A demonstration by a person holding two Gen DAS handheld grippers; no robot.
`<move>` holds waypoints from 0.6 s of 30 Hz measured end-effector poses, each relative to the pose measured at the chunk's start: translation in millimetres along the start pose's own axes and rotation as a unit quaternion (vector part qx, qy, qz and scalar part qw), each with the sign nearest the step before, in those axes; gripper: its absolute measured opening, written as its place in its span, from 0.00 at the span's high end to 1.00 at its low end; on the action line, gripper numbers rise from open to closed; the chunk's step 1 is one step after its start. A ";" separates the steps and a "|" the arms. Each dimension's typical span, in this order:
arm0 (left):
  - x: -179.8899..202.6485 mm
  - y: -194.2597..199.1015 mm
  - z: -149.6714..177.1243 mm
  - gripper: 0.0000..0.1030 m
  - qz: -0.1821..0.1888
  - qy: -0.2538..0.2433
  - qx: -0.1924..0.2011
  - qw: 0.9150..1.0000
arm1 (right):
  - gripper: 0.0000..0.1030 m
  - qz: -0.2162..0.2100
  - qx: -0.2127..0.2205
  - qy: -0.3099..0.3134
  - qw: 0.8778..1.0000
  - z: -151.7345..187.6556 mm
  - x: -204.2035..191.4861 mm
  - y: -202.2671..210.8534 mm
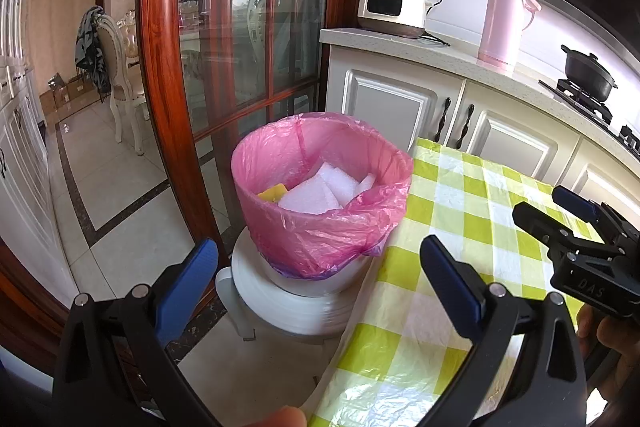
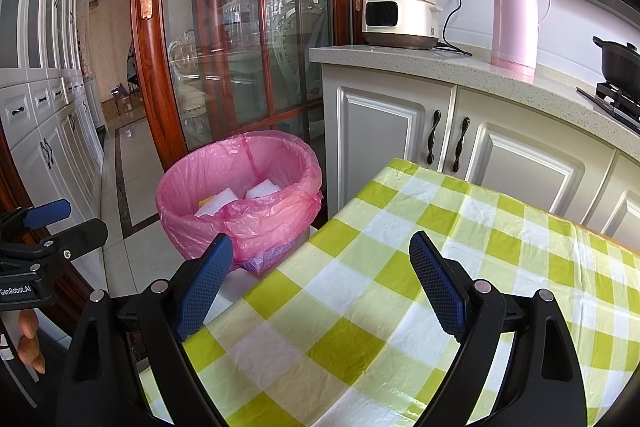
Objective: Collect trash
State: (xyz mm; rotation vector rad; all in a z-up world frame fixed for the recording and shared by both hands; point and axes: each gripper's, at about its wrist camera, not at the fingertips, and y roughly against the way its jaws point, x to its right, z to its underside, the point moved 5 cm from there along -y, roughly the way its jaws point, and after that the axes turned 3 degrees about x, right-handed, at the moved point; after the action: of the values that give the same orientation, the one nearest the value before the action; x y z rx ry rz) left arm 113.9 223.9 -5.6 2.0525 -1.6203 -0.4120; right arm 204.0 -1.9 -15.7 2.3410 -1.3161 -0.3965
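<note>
A trash bin lined with a pink bag [image 1: 320, 195] stands on a white stool [image 1: 296, 307] beside the table's left edge; it also shows in the right wrist view [image 2: 240, 195]. Inside lie white foam pieces [image 1: 320, 191] and a yellow piece [image 1: 273, 193]. My left gripper [image 1: 320, 259] is open and empty, in front of the bin. My right gripper [image 2: 322, 259] is open and empty, above the table's left edge; it shows in the left wrist view [image 1: 560, 211]. The left gripper shows at the far left of the right wrist view [image 2: 60, 223].
The table wears a green and white checked cloth [image 2: 440, 287]. Behind it is a counter [image 2: 440, 63] with white cabinets, a rice cooker [image 2: 398, 15], a pink thermos [image 2: 514, 3] and a black pot [image 1: 588, 73] on the stove. A red-framed glass door [image 1: 240, 47] stands behind the bin.
</note>
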 end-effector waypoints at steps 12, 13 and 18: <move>-1.2 -0.4 0.6 0.05 -0.001 0.001 0.000 1.000 | 0.18 0.000 0.000 0.000 1.000 -0.3 0.1 -0.3; -1.3 -0.3 0.6 0.05 -0.001 0.002 0.000 1.000 | 0.18 0.000 0.000 0.001 1.000 -0.3 0.2 -0.2; -1.4 0.3 0.8 0.05 -0.001 0.004 0.000 1.000 | 0.18 0.000 0.000 0.000 1.000 -0.6 0.6 -0.5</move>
State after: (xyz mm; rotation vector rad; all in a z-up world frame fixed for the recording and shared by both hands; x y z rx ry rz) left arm 113.0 225.0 -6.1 2.0535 -1.6137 -0.4050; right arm 204.9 -2.0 -15.5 2.3405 -1.3168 -0.3973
